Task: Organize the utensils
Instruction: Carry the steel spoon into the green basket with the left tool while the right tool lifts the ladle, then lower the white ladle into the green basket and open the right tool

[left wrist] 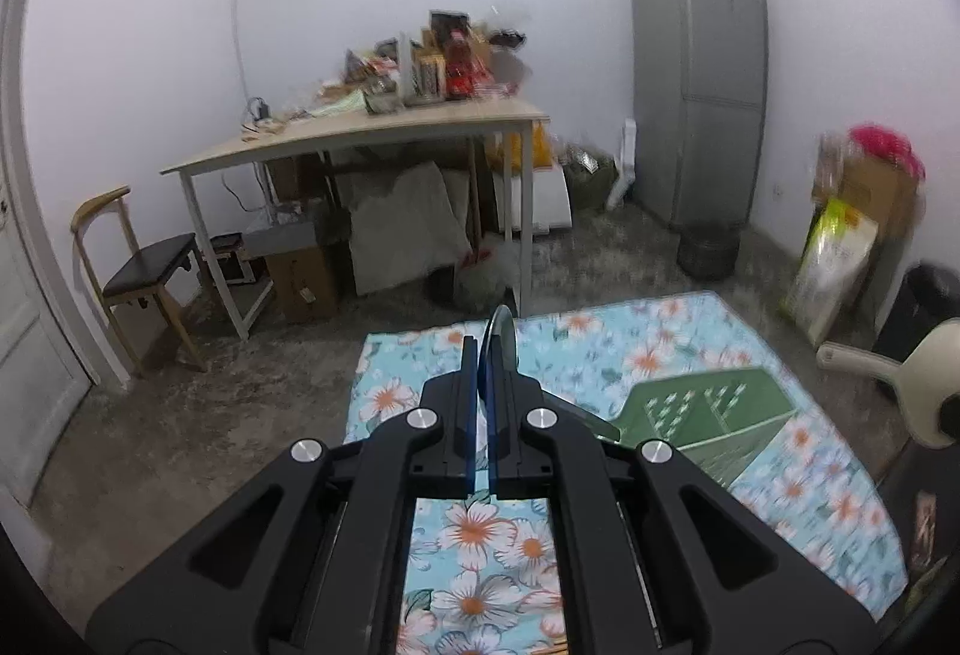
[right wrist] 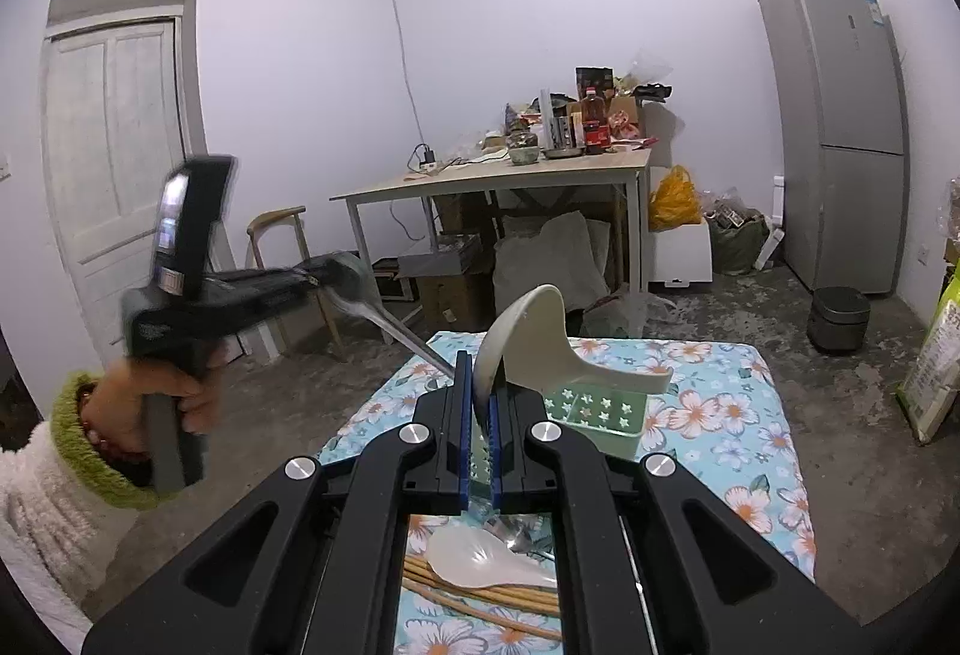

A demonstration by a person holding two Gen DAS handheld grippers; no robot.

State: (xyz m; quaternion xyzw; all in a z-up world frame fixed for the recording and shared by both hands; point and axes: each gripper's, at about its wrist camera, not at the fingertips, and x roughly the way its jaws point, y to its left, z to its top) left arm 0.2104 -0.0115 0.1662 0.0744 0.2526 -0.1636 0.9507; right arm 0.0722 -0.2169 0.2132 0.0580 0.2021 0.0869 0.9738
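Floral cloth (right wrist: pixel 720 385) below; left hand (right wrist: pixel 150 403) raised, tool (right wrist: pixel 336 274) level.

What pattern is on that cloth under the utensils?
The cloth is light blue with white, orange-centred flowers; the right wrist view shows it best.

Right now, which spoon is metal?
The one in the left gripper: a shiny metal spoon. The right gripper holds a beige plastic spoon.

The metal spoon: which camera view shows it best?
The right wrist view. There the metal spoon shows from the side, bowl and handle, clamped in the left gripper. In the left wrist view the spoon is seen edge-on, only its bowl rising above the shut jaws, so its shape is hard to read.
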